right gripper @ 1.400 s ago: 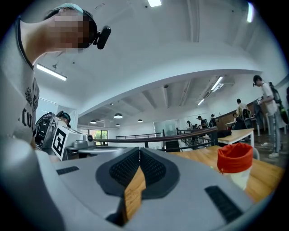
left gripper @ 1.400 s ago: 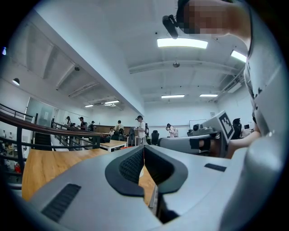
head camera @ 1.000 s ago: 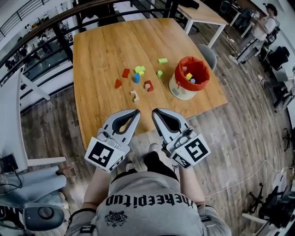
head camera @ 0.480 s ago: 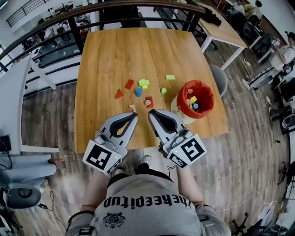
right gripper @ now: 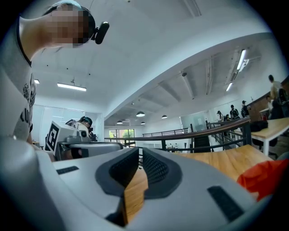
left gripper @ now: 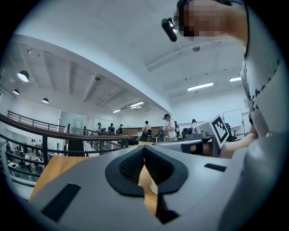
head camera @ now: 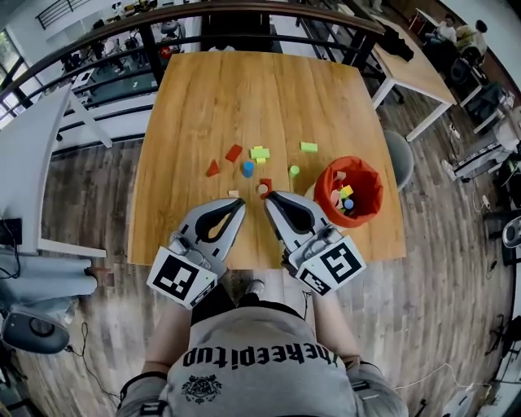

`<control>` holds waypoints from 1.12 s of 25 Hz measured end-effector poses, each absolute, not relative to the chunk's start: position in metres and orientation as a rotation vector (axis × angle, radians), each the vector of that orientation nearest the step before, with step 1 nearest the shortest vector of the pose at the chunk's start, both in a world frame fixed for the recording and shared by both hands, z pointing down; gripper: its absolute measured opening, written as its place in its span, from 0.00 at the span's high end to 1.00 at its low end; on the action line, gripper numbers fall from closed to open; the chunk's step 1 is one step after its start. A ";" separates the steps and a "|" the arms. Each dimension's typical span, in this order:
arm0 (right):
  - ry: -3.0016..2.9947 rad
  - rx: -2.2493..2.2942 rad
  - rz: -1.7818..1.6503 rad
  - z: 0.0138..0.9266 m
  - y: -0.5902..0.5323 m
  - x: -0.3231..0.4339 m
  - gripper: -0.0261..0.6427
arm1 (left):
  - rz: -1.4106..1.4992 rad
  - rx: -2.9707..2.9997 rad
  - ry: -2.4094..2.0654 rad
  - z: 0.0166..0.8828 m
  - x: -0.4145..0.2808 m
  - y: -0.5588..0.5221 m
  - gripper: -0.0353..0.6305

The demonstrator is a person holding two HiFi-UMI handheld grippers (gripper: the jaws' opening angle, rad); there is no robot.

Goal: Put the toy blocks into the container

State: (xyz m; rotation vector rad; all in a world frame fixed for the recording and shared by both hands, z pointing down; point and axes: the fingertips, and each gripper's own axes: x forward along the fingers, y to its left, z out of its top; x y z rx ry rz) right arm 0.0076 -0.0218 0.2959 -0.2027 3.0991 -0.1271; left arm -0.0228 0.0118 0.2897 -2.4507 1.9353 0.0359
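Note:
Several toy blocks lie on the wooden table (head camera: 203, 98): a red wedge (head camera: 213, 168), a red block (head camera: 234, 152), a yellow-green block (head camera: 260, 152), a blue one (head camera: 247, 168), a green bar (head camera: 308, 147), a small green cylinder (head camera: 294, 171) and a red arch (head camera: 264, 188). The red container (head camera: 348, 192), with a few blocks inside, stands at the right near the front edge. My left gripper (head camera: 241, 202) and right gripper (head camera: 268, 196) are side by side over the front edge, both shut and empty, tips just short of the blocks. A pale wooden block (head camera: 234, 194) peeks out at the left tip.
The red container's rim (right gripper: 264, 178) shows at the right of the right gripper view. A railing (head camera: 244, 12) runs behind the table. Another table (head camera: 411, 69) stands at the back right, a white bench (head camera: 32, 163) at the left. Wooden floor surrounds the table.
Both grippers have moved forward over the table's front edge, closer to the blocks. The view has turned, so the table now sits squarer in the head view. Both pairs of jaws stay shut.

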 end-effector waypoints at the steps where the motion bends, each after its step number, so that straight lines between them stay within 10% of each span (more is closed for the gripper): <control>1: 3.101 -0.206 -0.130 0.297 -0.024 0.006 0.93 | 0.036 -2.448 1.934 0.289 -0.024 0.010 0.93; 28: 3.180 -0.784 -0.327 0.369 -0.056 -0.085 0.84 | -0.005 -2.776 1.583 0.307 -0.127 -0.019 0.93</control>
